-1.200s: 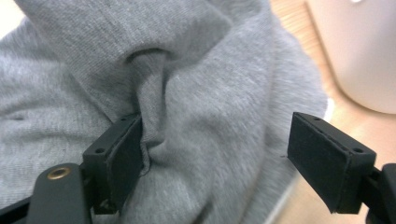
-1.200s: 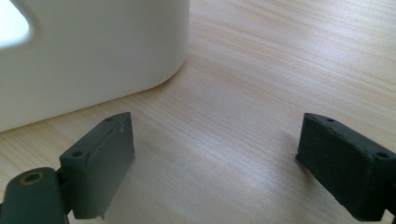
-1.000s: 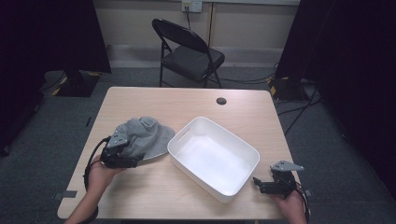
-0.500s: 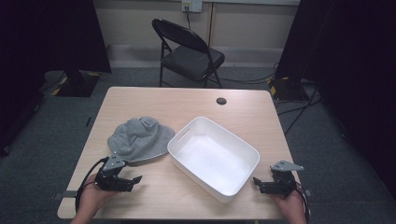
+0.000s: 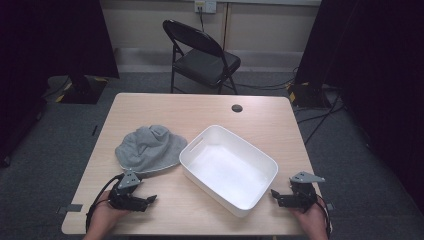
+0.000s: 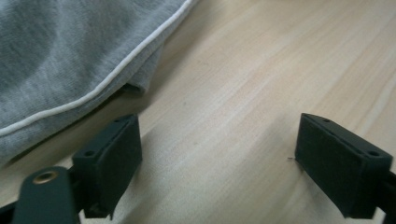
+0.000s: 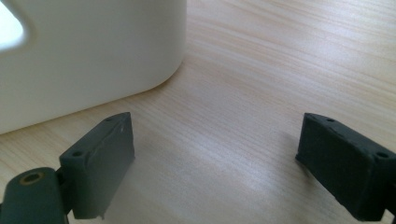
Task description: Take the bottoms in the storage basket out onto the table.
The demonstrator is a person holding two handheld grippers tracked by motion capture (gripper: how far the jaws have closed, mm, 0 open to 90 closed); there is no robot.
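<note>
A crumpled grey cloth [image 5: 147,149] with white piping lies on the left half of the wooden table [image 5: 165,107]. My left gripper [image 5: 149,201] rests near the front edge, just in front of the cloth and apart from it. Its jaws have just been opening and hold nothing. In the left gripper view the cloth's hem [image 6: 60,51] lies beyond the left gripper [image 6: 219,158], over bare wood. A white plastic bin [image 5: 230,170] stands empty at centre right. My right gripper [image 5: 276,196] sits open beside its near right corner, with the bin wall [image 7: 88,56] ahead of the right gripper [image 7: 215,163].
A small black round cap [image 5: 237,108] sits near the table's far edge. A black folding chair [image 5: 202,57] stands behind the table. Cables run over the floor at the right [image 5: 320,115]. Bare wood lies between the cloth and the bin.
My left gripper has drawn back from the cloth's front edge toward the near edge of the table and sunk lower. The cloth stays flat on the table. The right gripper has not moved.
</note>
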